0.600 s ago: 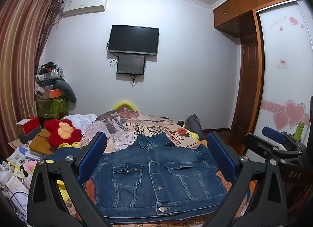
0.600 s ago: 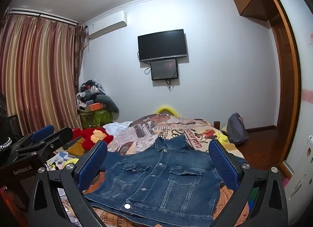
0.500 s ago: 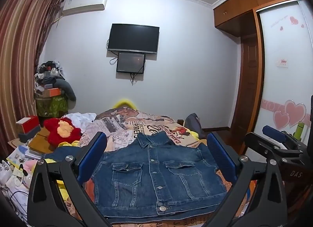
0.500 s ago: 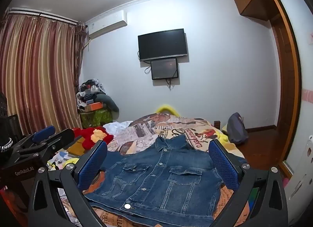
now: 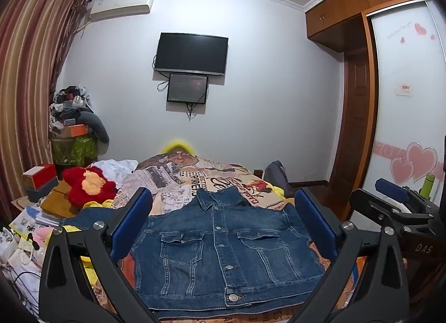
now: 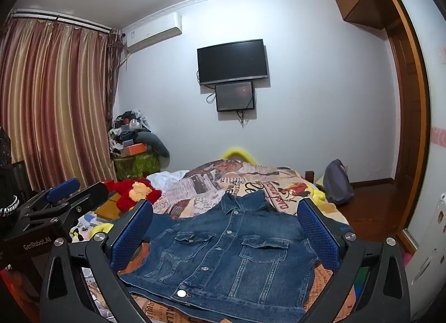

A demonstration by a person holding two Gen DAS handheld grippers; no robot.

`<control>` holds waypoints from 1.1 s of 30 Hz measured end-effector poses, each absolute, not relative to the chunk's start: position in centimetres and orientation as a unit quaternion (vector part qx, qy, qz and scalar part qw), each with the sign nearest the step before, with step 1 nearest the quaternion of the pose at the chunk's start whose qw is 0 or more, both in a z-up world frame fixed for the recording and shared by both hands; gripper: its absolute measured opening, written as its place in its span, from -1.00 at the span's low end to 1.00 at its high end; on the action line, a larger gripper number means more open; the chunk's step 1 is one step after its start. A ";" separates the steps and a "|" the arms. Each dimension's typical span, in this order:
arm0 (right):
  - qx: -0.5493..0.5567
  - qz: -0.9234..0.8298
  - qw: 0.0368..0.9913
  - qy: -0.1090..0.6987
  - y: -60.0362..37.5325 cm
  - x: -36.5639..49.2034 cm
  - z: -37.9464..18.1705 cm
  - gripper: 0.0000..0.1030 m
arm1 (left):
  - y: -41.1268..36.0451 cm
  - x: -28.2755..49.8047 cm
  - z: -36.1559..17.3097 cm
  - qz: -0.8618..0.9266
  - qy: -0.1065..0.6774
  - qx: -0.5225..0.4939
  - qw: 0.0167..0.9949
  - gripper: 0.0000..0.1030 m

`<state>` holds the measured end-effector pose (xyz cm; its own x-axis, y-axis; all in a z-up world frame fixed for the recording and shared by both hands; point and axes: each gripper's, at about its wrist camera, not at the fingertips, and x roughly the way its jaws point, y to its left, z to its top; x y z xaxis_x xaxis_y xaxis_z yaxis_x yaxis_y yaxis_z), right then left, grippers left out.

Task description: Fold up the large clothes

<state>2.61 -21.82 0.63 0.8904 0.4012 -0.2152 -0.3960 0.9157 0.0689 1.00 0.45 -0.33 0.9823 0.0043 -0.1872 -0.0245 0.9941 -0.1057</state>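
1. Left wrist view: the denim jacket (image 5: 223, 250) lies flat on the bed (image 5: 195, 181), front up and buttoned, collar toward the far wall and hem at the near edge. The sleeves look tucked or spread out to the sides; from here I cannot tell which.

2. The left gripper (image 5: 223, 222) hangs above the near part of the jacket with its jaws spread as wide as they go and nothing between the blue pads (image 5: 131, 225). It touches no cloth.

3. The right gripper (image 6: 224, 228) stands the same way in its own view: jaws fully apart, empty, tipped slightly down at the jacket (image 6: 223, 253).

4. The 2 grippers sit side by side at the foot of the bed; the right one shows at the right edge of the left view (image 5: 395, 206).

5. The jacket's long axis runs away from both grippers, hem nearest. I judge the left one is nearer the jacket's left side and the right one nearer its right side, so each would take its own side of the hem or shoulder.

6. Folding has not yet begun, by the look of it.

7. A red plush toy (image 5: 89, 186) lies beside the jacket on the left, clear of it.
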 end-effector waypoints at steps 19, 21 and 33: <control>0.013 0.205 0.972 0.114 -21.6 2.7 0.4 1.00 | 0.7 1.0 -0.8 0.004 0.096 -0.054 0.994 1.00; 0.013 0.205 0.972 0.114 -21.6 2.7 0.3 1.00 | 0.8 1.1 -0.8 0.003 0.097 -0.056 0.994 1.00; 0.012 0.205 0.972 0.115 -21.4 2.7 0.1 1.00 | 0.8 1.3 -0.6 0.006 0.096 -0.054 0.994 1.00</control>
<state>2.67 -21.40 0.07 0.8897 0.4009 -0.2183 -0.3954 0.9158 0.0702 1.30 0.76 -0.60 0.9813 0.0014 -0.1923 -0.0220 0.9942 -0.1053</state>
